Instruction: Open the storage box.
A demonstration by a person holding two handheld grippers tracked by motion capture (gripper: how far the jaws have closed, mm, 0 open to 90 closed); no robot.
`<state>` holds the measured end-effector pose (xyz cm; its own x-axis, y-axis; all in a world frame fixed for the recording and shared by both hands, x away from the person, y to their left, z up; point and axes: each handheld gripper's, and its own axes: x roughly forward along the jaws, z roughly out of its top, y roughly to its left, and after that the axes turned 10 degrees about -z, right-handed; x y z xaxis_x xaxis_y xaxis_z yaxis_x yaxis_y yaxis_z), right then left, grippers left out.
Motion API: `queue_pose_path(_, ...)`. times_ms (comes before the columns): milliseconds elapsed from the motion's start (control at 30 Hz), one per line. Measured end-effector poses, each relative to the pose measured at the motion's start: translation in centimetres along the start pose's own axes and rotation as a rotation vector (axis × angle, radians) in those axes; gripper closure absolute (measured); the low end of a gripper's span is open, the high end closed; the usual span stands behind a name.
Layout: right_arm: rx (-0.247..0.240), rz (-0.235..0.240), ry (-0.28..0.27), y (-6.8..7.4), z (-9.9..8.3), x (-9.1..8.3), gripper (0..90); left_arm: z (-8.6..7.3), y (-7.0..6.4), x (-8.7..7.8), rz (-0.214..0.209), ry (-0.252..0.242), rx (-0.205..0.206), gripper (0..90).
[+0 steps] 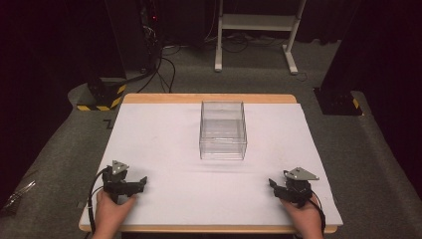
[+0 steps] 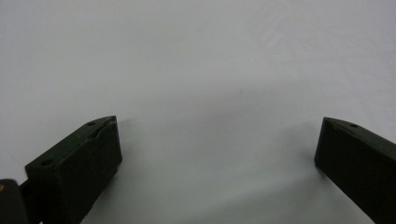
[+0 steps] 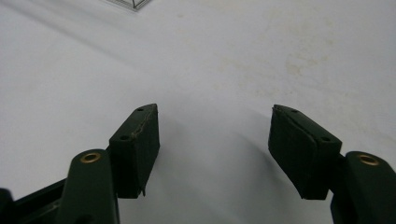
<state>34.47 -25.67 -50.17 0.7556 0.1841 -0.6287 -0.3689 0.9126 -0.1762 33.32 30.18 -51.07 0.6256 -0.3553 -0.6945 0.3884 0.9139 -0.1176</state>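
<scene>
Clear box waits ahead of 2 idle tools

Clear box [image 1: 223, 130] stands upright and open-topped on the white bench [image 1: 164, 134], well ahead of both tools and between their lines of reach. It looks empty, though its see-through walls make that hard to confirm.

Left tool [image 1: 141, 183] rests low on the bench near the person's edge, held in the left hand [image 1: 110, 214], its jaws pointing inward. In the left gripper view the jaws stand wide apart with nothing between them but bare bench. Right tool [image 1: 273, 185] sits in the same way on the other side, held in the right hand [image 1: 303, 215]. In the right gripper view its jaws are also apart and empty, and a corner of the box [image 3: 132, 4] shows far ahead and to that tool's left.

My reading is that the step in hand is the first reach toward the box, with nothing yet grasped. To do it well:

1. Lift each tool clear of the bench before moving forward, so the jaws do not drag on the white surface.
2. Turn the jaws to face the box walls squarely, since thin clear plastic is easy to misjudge.
3. Keep the jaws apart until a wall sits fully between them.
4. Close gently, because a light, rigid box is likely to slide or tip if pushed from 1 side alone.
</scene>
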Motion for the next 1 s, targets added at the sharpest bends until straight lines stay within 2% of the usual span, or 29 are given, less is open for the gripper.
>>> queue_pose_path(300, 0.014, 0.002, -0.034, -0.17, -0.15, -0.28, 33.2, -0.01, 0.02, -0.02, 0.001, 0.001, 0.005, 0.6)
queue_pose_path(700, 0.038, 0.012, -0.021, -0.36, -0.11, -0.23, 33.6, -0.04, -0.04, -0.01, 0.004, -0.002, 0.004, 0.7)
queue_pose_path(1000, 0.018, 0.009, -0.074, -0.1, -0.16, -0.73, 34.3, -0.02, -0.01, -0.02, 0.004, -0.001, 0.006, 0.7)
